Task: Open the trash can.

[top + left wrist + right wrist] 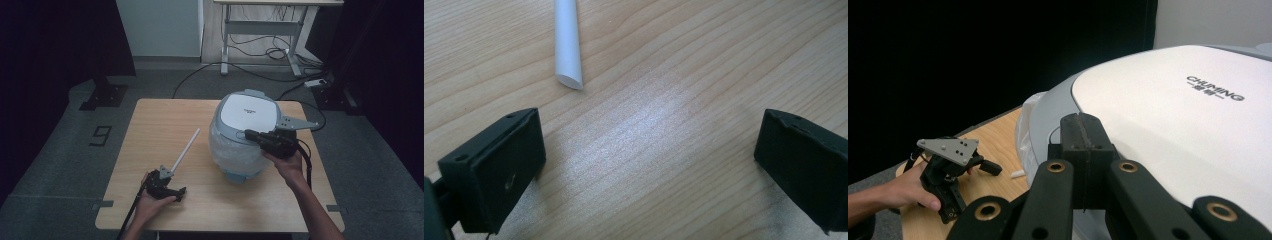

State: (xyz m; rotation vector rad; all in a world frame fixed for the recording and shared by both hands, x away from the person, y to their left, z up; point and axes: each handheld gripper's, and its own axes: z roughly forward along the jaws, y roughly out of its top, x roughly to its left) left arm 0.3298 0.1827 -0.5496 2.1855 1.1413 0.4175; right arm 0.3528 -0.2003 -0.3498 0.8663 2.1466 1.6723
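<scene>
A rice cooker (240, 150) with a white lid (248, 112) stands on the right half of the wooden table (150, 120), its body wrapped in clear plastic. My right gripper (248, 134) is shut with nothing between its jaws, and its tips (1082, 127) rest on the grey rim at the lid's (1188, 130) near edge. My left gripper (167, 184) sits low on the table at the near left, open (649, 160) over bare wood. A white stick (186, 149) lies slanted ahead of it, its cut end (569, 80) just beyond the left jaw.
The other hand with its gripper (948, 175) rests at the table's near corner in the right gripper view. Behind the table, a desk frame (260, 30) and cables (280, 52) stand on the grey floor. Black curtains (60, 40) hang on both sides.
</scene>
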